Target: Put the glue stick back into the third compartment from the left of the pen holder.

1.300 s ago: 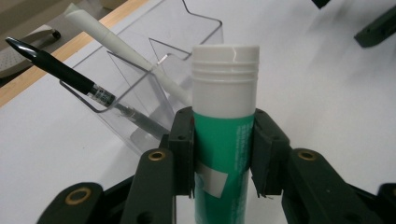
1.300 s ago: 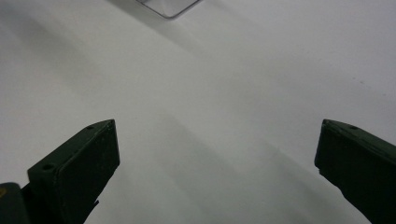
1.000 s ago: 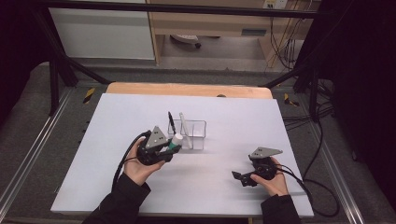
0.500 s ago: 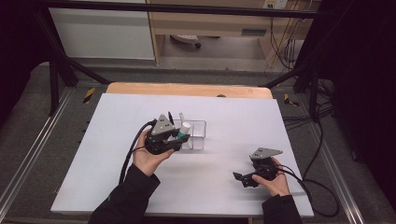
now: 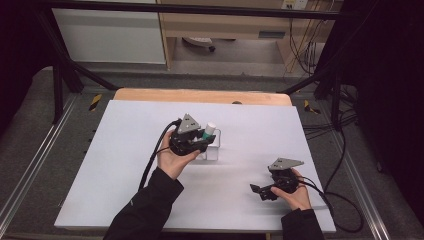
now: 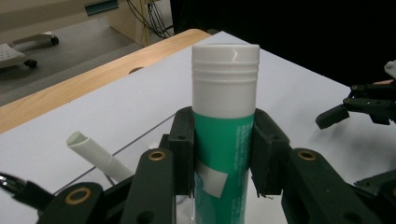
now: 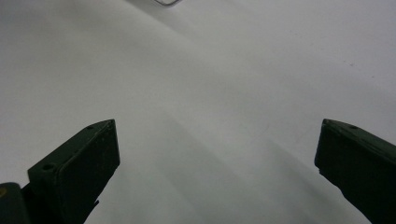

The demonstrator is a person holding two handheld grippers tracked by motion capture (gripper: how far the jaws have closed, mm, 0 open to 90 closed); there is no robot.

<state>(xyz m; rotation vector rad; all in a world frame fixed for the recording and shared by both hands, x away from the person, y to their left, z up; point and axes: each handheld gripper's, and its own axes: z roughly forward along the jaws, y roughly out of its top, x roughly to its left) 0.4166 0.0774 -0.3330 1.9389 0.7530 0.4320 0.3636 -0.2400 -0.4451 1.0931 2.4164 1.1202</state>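
Green glue stick with a white ribbed cap (image 6: 225, 121), upright, clamped at mid-body between the two black jaws of the left claw (image 6: 224, 158); white cap clear above the jaw tips. Seen from the high view as a white-capped green tube (image 5: 210, 131) poking out ahead of the left claw (image 5: 200, 142), right over the small clear plastic box (image 5: 214, 149) near the middle of the bench. Beside the stick, down low in the left gripper view, a slanted white plastic tube with an open cut end (image 6: 95, 155), leaning inside the clear box; exact contact with the box wall not discernible.

Right claw (image 5: 261, 191) resting low at the near right of the bench, well apart from the box, jaws spread wide with only bare surface between them in the right gripper view (image 7: 217, 154). Also visible far off at the right edge of the left gripper view (image 6: 359, 105).

Plenty of open room: bare surface left of the box, in front of it, and between the two hands; far edge and right edge of the sheet well clear of both claws.

Against the picture one second back: left claw up and forward from beside the box to over it, now upright with the stick; dark pen-like item formerly standing in the box now hidden behind the hand. Right claw in much the same place.

White sheet covering the bench (image 5: 125, 175), with a strip of pale wooden board (image 5: 150, 95) exposed along the far edge. Grey floor around, black frame bars, a light cabinet and cables beyond.
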